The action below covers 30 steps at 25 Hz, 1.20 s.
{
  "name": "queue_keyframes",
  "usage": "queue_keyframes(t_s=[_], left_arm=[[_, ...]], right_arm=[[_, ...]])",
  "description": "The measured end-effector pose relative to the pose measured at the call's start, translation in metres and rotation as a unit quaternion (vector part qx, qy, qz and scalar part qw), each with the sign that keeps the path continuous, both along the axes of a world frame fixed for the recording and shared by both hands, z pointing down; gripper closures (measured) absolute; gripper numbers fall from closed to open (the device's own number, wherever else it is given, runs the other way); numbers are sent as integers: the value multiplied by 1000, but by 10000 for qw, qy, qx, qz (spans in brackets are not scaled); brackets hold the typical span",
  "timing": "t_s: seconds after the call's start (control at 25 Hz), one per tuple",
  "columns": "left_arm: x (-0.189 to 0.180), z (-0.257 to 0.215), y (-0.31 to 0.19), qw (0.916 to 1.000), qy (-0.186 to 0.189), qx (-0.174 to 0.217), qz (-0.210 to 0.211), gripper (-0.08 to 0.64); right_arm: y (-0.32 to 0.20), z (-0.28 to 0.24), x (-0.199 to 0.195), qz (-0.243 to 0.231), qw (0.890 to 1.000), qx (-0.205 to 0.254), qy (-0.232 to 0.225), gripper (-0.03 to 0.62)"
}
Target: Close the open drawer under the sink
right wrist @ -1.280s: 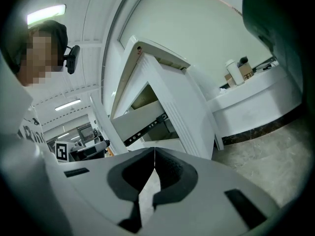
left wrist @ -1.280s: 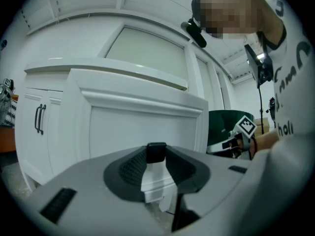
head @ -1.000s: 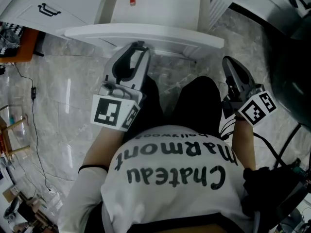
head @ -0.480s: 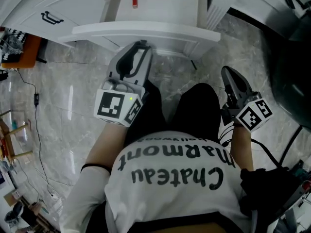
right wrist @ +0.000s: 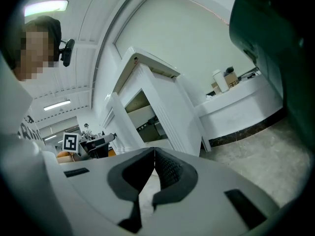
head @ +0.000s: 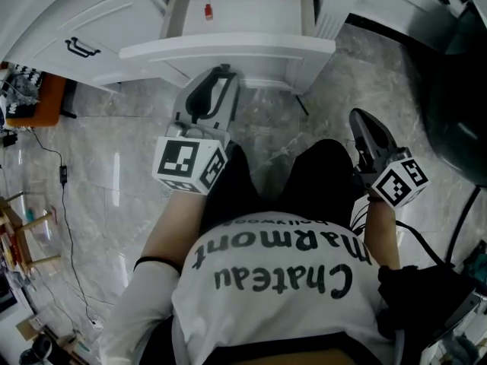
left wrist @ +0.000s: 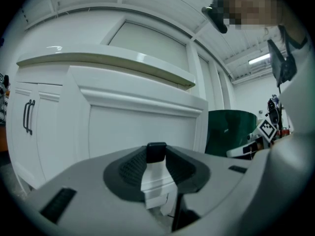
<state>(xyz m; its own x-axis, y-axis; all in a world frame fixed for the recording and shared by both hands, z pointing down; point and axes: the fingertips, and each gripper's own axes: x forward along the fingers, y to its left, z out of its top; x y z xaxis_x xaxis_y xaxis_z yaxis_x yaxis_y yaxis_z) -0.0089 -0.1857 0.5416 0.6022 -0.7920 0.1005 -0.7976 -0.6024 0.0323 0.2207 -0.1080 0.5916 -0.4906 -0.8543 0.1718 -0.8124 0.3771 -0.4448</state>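
Now left gripper [head: 221,72] grips black handle [left wrist: 156,152] of open drawer [head: 259,49]

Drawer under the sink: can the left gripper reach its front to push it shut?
Probably yes. The left gripper points straight at the white drawer front, with its tip close up to it and nothing between them. Whether it already touches, I cannot tell.

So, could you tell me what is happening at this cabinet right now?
A person with a gripper in each hand faces a white cabinet whose drawer stands pulled out. The left gripper is at the drawer front, its jaws closed on what looks like the black handle. The right gripper is shut and empty, off to the side.
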Motion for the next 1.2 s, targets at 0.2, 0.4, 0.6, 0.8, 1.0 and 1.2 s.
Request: queue_keyframes(t_s=[0.2,0.4,0.6,0.8,1.0,1.2], left_arm=[[2,-1,0,10000,30,7,38,439],[3,0,-7,9999,9,-33,96,439],[5,-2,-18,9999,-21,-36,122,439],[6,1,-23,9999,-55,-41,138,439],[7,0,-29,9999,-11,1,101,439],[10,-1,-33,9999,0,14,104,439]], right_arm=[[6,-4,4,57,9999,15,86,580],[6,-9,2,145,9998,102,131,580],[7,-16,3,265,9995,147,114,580],[6,-21,-1,252,9994,178,138,580],[4,-21,0,275,9993,197,144,580],[4,-20,-5,170,9996,135,193,580]])
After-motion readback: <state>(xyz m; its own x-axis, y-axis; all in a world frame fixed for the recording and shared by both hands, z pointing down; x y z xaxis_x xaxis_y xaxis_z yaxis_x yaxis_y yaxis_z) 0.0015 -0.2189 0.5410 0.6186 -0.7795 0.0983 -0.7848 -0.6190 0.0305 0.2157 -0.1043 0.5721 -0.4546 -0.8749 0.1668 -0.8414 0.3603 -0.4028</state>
